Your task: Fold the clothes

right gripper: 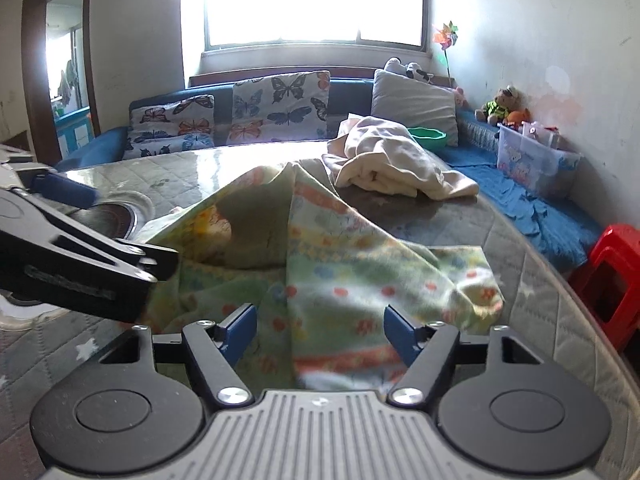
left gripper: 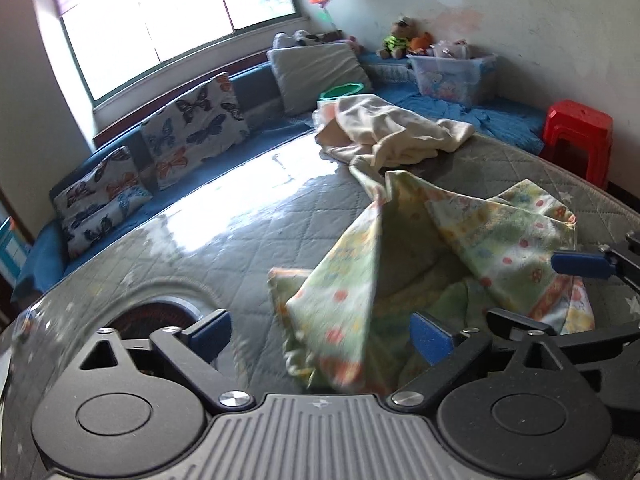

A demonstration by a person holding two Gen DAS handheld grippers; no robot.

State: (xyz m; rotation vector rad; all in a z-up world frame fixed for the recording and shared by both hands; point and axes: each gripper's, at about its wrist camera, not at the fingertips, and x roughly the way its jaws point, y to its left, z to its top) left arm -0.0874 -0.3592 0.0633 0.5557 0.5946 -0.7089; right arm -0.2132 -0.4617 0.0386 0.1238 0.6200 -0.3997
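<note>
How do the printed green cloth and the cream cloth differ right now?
The green cloth has a colourful pattern; the cream cloth is plain. The green cloth lies near, between both open tools; the cream cloth sits bunched farther back, toward the cushions. Both are rumpled and unfolded on the quilted table cover.

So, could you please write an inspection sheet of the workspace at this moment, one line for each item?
Surface: grey quilted table cover under a glossy sheet, with a round burner set in.
Job's things: green patterned cloth lies crumpled in front of both grippers; cream cloth is bunched further back.
Clutter: green bowl behind the cream cloth.
Grippers: left gripper open, patterned cloth between its fingers, not clamped; right gripper open over the same cloth.
Cables: nothing seen.
Surroundings: blue bench with butterfly cushions, toy box, red stool, bright window.
</note>
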